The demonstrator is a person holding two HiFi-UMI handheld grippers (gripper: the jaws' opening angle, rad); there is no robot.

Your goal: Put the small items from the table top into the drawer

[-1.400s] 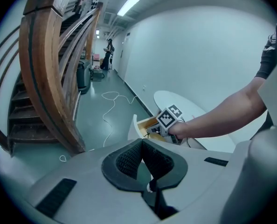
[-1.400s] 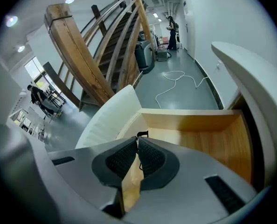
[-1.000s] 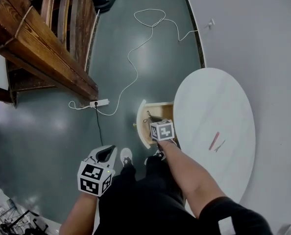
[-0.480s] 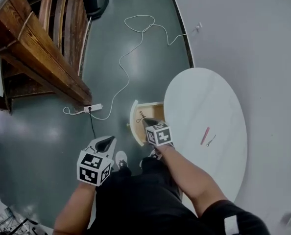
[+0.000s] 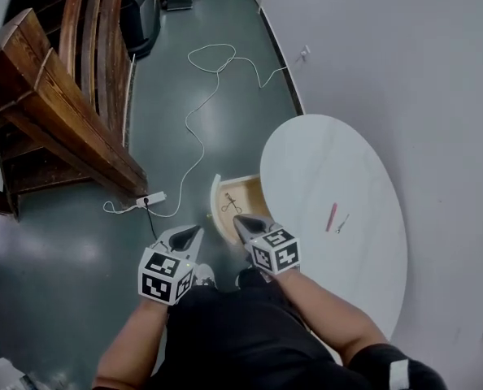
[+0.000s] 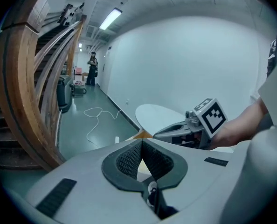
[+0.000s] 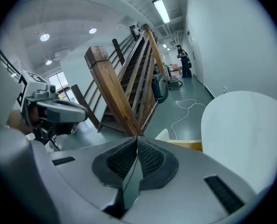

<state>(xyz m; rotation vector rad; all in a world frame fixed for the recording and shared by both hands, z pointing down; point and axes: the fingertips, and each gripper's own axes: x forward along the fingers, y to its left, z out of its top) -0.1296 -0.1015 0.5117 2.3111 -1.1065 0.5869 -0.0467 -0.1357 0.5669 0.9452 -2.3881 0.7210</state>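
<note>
On the white table point(image 5: 323, 165), toward its right side, a thin red stick point(image 5: 332, 216) and a small metal piece point(image 5: 341, 223) lie just beside each other, not yet put away. One small wiry item point(image 5: 231, 203) already sits in the open drawer point(image 5: 215, 210) at the table's left edge. Near the drawer hover the left tool point(image 5: 196, 230) and the right tool point(image 5: 238, 219), each pinched together and empty.

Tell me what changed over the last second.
The right tongs drew back out of the drawer toward the person, shut and empty; a small metal item lies inside. The left tongs stayed beside it, shut. The red stick and small tool remain on the table.
</note>
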